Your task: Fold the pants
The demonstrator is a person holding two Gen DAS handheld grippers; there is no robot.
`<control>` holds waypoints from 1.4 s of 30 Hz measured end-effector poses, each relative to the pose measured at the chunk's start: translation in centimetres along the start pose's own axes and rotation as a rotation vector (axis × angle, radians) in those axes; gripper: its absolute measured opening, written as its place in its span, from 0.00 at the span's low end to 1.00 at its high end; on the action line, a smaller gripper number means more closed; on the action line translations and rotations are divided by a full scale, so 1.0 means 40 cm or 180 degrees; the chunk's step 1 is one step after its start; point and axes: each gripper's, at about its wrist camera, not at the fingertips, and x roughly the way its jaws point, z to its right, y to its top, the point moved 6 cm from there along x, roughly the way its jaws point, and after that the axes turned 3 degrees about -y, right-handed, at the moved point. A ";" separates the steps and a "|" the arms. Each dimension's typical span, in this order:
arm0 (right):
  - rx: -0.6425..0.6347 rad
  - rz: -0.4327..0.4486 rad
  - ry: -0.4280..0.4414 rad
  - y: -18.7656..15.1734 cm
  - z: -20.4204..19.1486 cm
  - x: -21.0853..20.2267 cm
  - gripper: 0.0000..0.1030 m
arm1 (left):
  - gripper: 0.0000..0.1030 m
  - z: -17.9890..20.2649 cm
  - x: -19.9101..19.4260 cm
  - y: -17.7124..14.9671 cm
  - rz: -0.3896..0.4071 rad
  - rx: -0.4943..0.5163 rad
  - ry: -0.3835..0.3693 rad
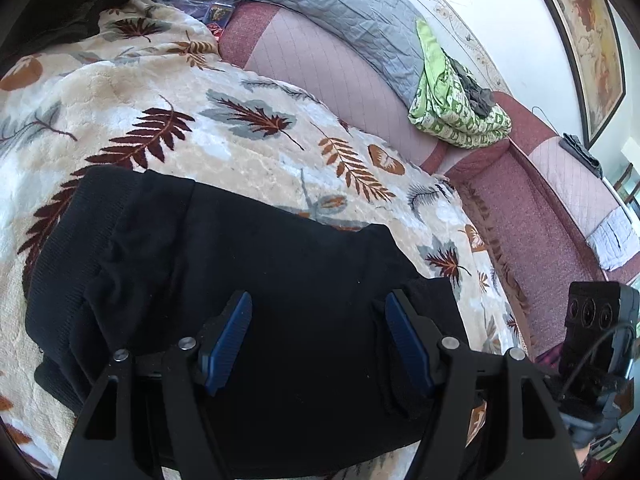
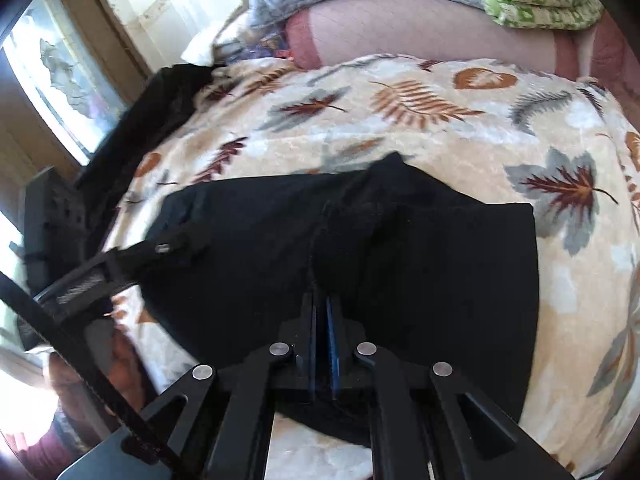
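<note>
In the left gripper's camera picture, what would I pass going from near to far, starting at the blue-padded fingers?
Left gripper with its fingers spread → black pants → leaf-patterned blanket → pink sofa back → grey quilt.

Both wrist views look steeply down, close over leaf-print blanket [image 1: 248, 160]; both share black pants [image 2: 360, 248]
</note>
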 end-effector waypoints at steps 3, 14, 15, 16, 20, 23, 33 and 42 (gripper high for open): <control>0.0031 -0.0175 0.0313 -0.012 -0.039 0.032 0.09 | 0.66 -0.012 0.000 -0.001 -0.0009 -0.0102 -0.0040; 0.0241 0.0204 0.0585 0.010 0.052 -0.129 0.57 | 0.66 0.002 -0.007 0.003 0.0023 0.0167 0.0100; 0.0294 0.0328 0.0358 0.019 0.107 -0.157 0.62 | 0.66 0.003 -0.006 0.003 0.0015 0.0149 0.0078; 0.0342 0.0394 0.0209 0.022 0.147 -0.171 0.62 | 0.66 0.005 -0.006 0.000 -0.0002 0.0109 0.0022; 0.1063 0.0335 -0.0006 0.006 0.353 -0.143 0.63 | 0.66 0.019 0.000 -0.016 -0.0067 0.0027 -0.0095; 0.1497 0.0290 0.0226 -0.013 0.426 -0.093 0.63 | 0.66 0.041 0.017 -0.032 -0.0149 0.0031 -0.0112; 0.1331 -0.0141 0.0351 0.042 0.371 0.083 0.54 | 0.66 0.187 0.082 -0.043 -0.0272 0.0283 -0.0091; 0.1542 0.0131 0.0468 0.052 0.413 0.033 0.09 | 0.66 0.230 0.243 -0.089 -0.0600 0.0591 0.0596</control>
